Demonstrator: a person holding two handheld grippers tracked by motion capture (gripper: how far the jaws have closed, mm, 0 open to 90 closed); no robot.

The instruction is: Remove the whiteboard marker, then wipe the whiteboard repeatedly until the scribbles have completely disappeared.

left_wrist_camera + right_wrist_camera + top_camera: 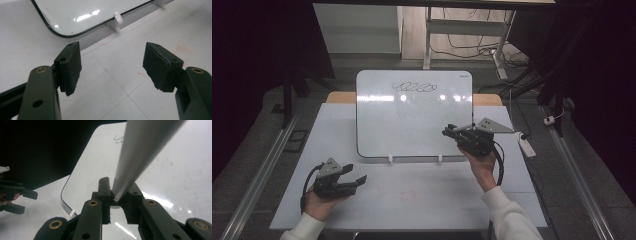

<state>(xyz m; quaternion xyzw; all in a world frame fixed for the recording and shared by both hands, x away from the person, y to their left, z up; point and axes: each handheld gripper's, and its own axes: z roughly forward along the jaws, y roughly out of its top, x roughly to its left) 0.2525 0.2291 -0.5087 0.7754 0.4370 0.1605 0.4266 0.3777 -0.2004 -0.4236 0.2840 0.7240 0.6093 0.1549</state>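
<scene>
Nearest the high view: L gripper (354, 175) low over the white desk (422, 195), fingers (71, 67) wide apart w/ nothing between, just bare desk under them. R gripper (451, 131) further in, at the whiteboard's right part, fingers (105, 192) clamped on a grey-white marker (140, 152); the marker rises from between the pads toward the right gripper view's camera, its shaft blurred. Whiteboard (412, 125) stands propped on two small white feet (390, 160), a black scribble (414, 87) near its top edge.
</scene>
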